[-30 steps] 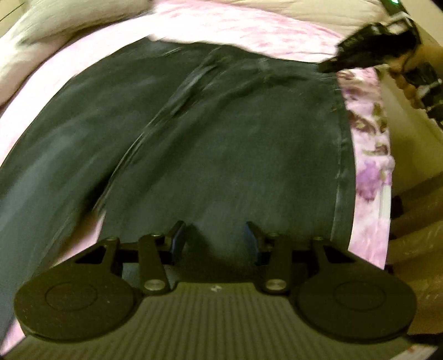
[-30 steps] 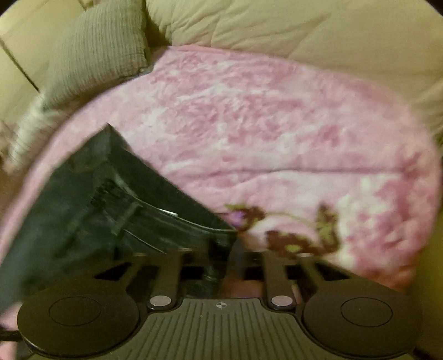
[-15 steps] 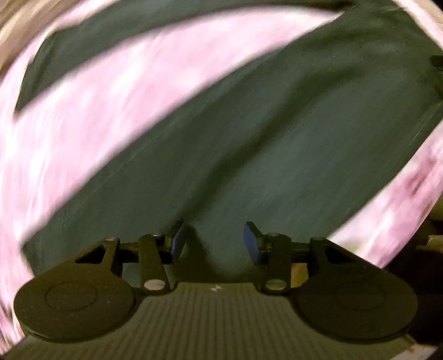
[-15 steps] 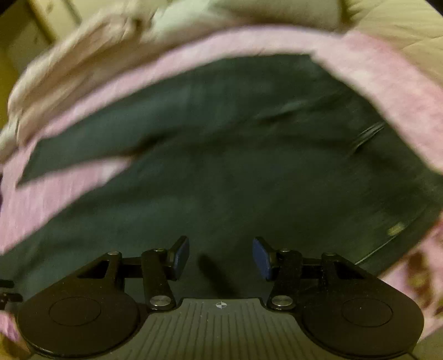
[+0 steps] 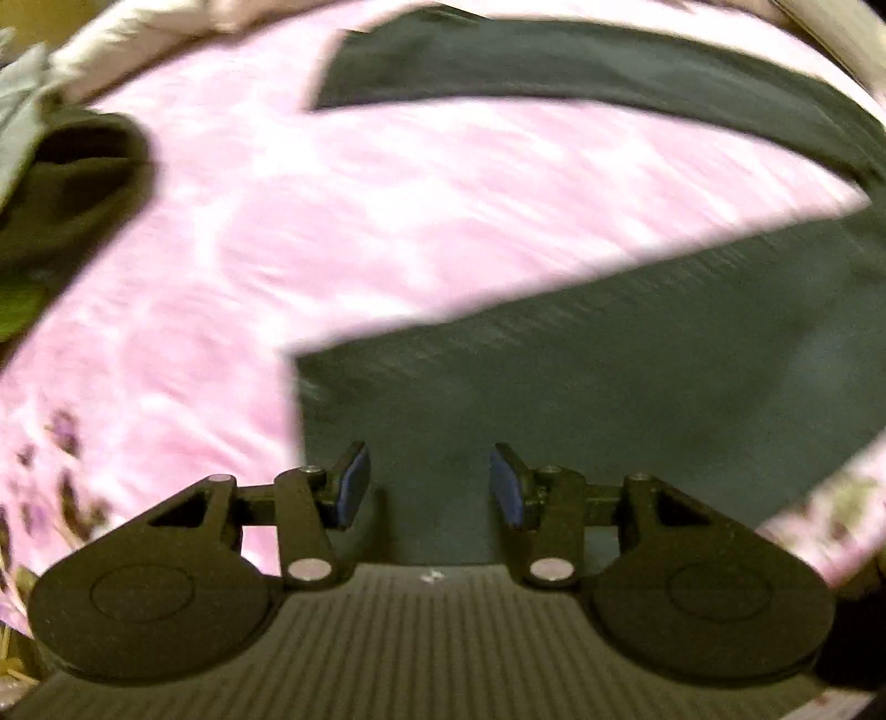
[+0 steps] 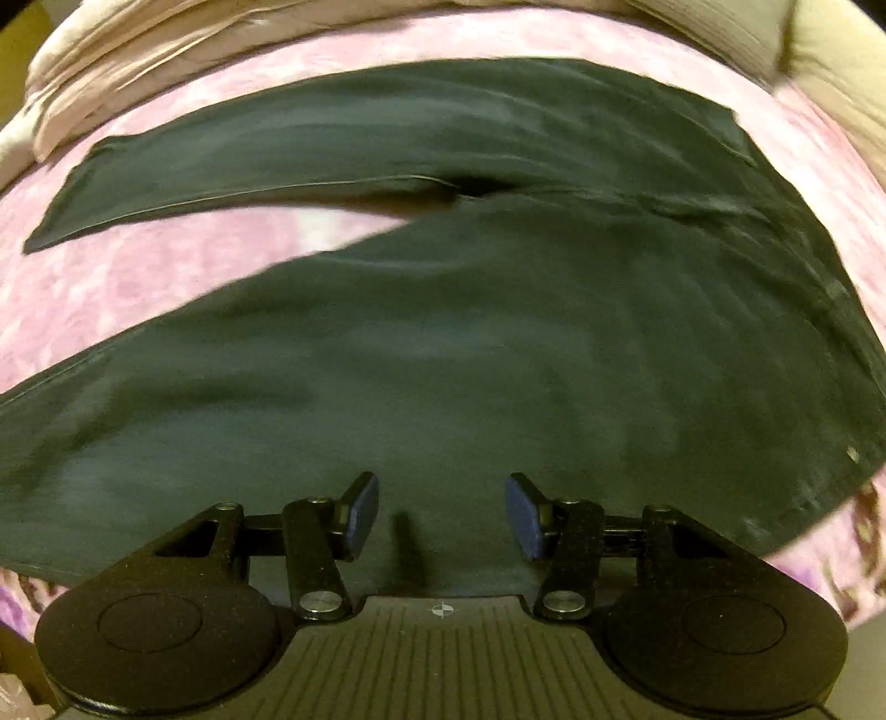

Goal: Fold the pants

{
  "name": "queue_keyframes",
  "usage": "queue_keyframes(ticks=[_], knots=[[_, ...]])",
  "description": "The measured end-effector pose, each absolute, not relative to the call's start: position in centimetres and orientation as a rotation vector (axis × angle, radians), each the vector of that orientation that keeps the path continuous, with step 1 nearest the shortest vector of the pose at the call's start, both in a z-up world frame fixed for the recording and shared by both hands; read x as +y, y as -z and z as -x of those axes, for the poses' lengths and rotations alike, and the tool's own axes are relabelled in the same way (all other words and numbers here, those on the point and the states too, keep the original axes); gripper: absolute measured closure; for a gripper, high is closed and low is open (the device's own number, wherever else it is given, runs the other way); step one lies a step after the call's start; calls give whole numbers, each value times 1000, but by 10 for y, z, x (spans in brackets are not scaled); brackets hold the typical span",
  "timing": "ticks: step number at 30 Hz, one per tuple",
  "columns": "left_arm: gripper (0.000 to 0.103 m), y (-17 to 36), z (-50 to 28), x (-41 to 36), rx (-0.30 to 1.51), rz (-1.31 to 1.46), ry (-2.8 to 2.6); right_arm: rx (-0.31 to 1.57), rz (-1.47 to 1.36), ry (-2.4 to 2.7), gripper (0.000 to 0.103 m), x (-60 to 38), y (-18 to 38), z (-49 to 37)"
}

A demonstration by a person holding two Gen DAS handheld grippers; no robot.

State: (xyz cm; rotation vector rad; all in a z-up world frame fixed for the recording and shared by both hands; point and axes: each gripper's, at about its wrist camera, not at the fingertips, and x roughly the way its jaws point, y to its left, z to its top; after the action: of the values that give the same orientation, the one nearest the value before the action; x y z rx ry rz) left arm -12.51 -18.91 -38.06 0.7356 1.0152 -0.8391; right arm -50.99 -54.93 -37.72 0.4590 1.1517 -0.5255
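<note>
Dark grey pants (image 6: 498, 343) lie spread flat on a pink blanket (image 6: 166, 266), legs splayed apart toward the left and waistband at the right. In the left wrist view the near leg's cuff end (image 5: 581, 399) lies just ahead of my left gripper (image 5: 426, 482), which is open with nothing between its fingers; the far leg (image 5: 554, 66) runs across the top. My right gripper (image 6: 440, 515) hovers open over the near leg's thigh area, holding nothing.
A dark green cloth heap (image 5: 66, 188) sits on the blanket at the left in the left wrist view. Beige bedding (image 6: 138, 50) and a ribbed pillow (image 6: 714, 22) border the blanket's far side. The blanket's flowered edge (image 6: 864, 531) is at the near right.
Both grippers swung left along the pants. The right gripper, shut at the waistband a second ago, is open now. The left view moved from the seat of the pants to the leg cuff.
</note>
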Motion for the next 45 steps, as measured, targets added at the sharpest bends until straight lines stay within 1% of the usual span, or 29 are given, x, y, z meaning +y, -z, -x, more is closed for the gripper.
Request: queue_keyframes(ticks=[3, 6, 7, 8, 9, 10, 12, 14, 16, 17, 21, 24, 25, 26, 27, 28, 29, 30, 32, 34, 39, 40, 41, 45], knots=[[59, 390, 77, -188, 1011, -674, 809, 1162, -434, 505, 55, -535, 384, 495], [60, 408, 48, -194, 1084, -607, 848, 1182, -409, 503, 55, -526, 392, 487], [69, 415, 47, -193, 1108, -603, 866, 1187, -406, 506, 55, -525, 393, 486], [80, 417, 47, -194, 1110, -603, 886, 1189, -407, 509, 55, -524, 394, 485], [90, 415, 48, -195, 1091, -605, 887, 1188, -407, 512, 55, -523, 393, 485], [97, 411, 48, -193, 1051, -602, 869, 1187, -405, 515, 55, -523, 392, 484], [96, 406, 44, -185, 1007, -553, 829, 1189, -409, 525, 55, -522, 390, 484], [96, 407, 41, -178, 1030, -510, 796, 1189, -421, 534, 55, -521, 387, 486], [95, 406, 44, -181, 1048, -543, 790, 1187, -433, 547, 55, -519, 378, 488], [92, 401, 48, -181, 1040, -567, 786, 1181, -443, 554, 55, -519, 372, 489], [91, 377, 54, -178, 1055, -600, 714, 1143, -478, 584, 55, -518, 339, 500], [85, 349, 73, -176, 1047, -652, 722, 1119, -498, 616, 54, -524, 310, 510], [81, 343, 80, -179, 1044, -662, 727, 1116, -504, 624, 51, -525, 301, 512], [77, 334, 89, -180, 1043, -667, 735, 1116, -508, 629, 46, -528, 293, 514], [75, 324, 98, -182, 1040, -671, 740, 1118, -506, 633, 42, -531, 285, 517], [70, 313, 110, -185, 1037, -675, 743, 1120, -500, 635, 36, -535, 276, 520], [66, 304, 120, -188, 1037, -677, 747, 1123, -492, 635, 33, -538, 269, 522], [63, 296, 132, -191, 1038, -676, 752, 1126, -482, 634, 32, -542, 262, 525], [50, 278, 159, -199, 1033, -669, 758, 1133, -461, 617, 28, -550, 249, 533], [45, 264, 189, -207, 1020, -668, 757, 1141, -437, 589, 26, -558, 239, 543], [25, 236, 258, -228, 1004, -623, 732, 1162, -368, 524, 23, -571, 224, 569], [17, 232, 273, -233, 999, -620, 730, 1174, -354, 512, 23, -573, 223, 574], [13, 228, 284, -236, 994, -617, 727, 1186, -342, 500, 23, -574, 223, 578], [9, 223, 322, -250, 985, -619, 731, 1223, -291, 474, 23, -575, 218, 593]])
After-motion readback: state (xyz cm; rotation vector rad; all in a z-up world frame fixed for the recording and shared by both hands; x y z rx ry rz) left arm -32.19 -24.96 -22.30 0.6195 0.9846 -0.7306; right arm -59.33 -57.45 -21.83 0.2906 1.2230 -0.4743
